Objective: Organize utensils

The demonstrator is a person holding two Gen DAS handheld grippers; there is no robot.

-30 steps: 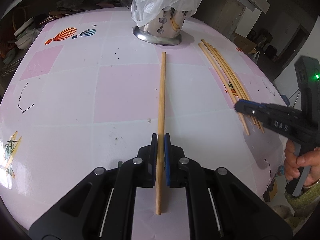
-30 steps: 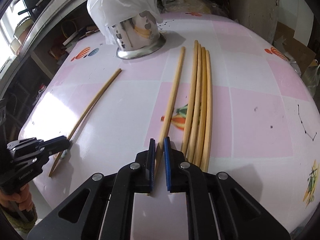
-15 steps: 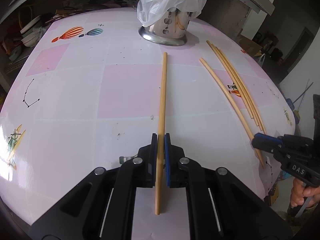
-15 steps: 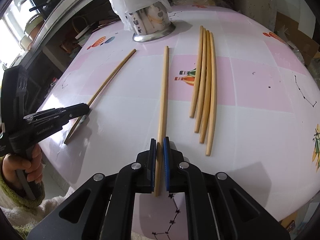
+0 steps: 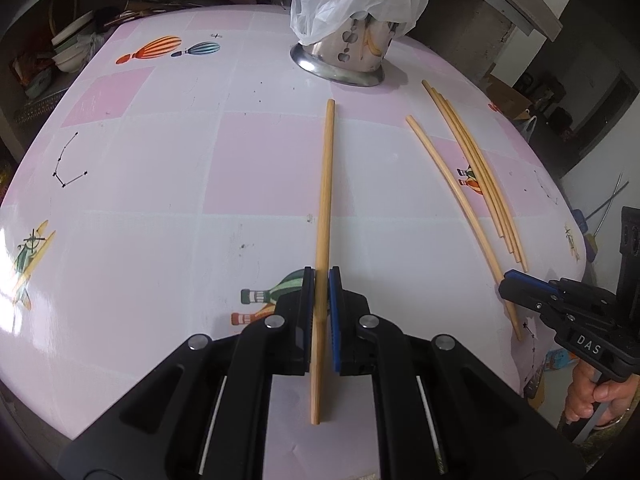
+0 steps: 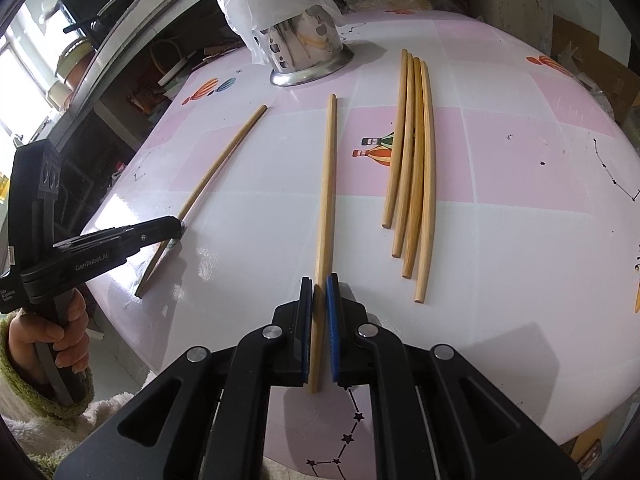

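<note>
Each black two-finger gripper, left (image 5: 319, 280) and right (image 6: 319, 288), pinches one long, pale round wooden chopstick (image 5: 325, 208) (image 6: 326, 200). Four more such sticks (image 6: 412, 160) lie together.

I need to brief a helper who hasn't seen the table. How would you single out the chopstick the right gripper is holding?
Start at the steel holder draped with a white bag on the pink table. Four chopsticks lie bundled to its right. The held chopstick lies alone left of the bundle, its near end between the right gripper pads.
</note>
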